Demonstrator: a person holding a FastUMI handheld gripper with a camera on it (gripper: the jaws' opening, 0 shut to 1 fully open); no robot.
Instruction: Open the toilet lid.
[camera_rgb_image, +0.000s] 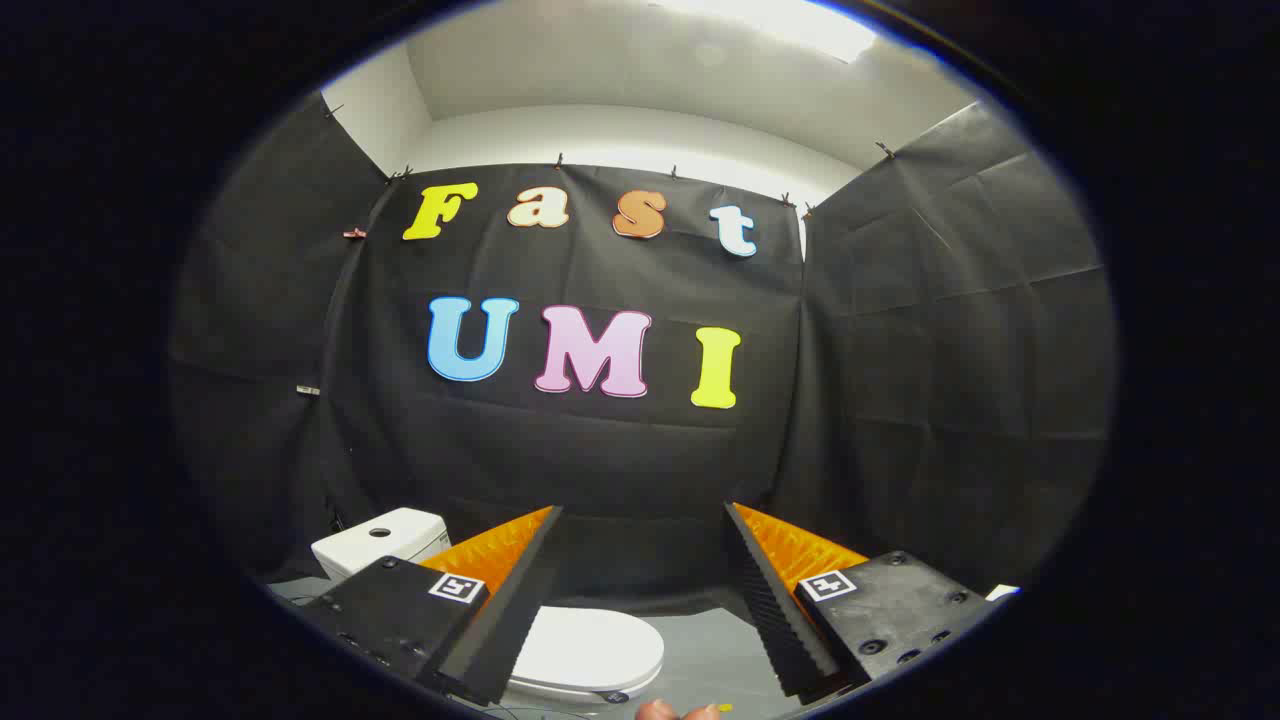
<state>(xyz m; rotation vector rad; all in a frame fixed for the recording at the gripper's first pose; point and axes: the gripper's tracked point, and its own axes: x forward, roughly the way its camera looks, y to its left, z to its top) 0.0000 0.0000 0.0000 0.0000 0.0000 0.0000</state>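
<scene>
While gripper (643, 520) gapes wide, empty, high above shut toilet lid (590, 645): looks rigid, slick, hinged near tank (385, 540); best hooked under front rim.

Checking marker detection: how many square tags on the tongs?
2. One tag sits on the left finger's base, the other tag on the right finger's. The tongs are open, above the toilet lid.

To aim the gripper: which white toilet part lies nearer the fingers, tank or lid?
The lid, closed, between the open gripper's fingers; the tank stands beyond.
</scene>
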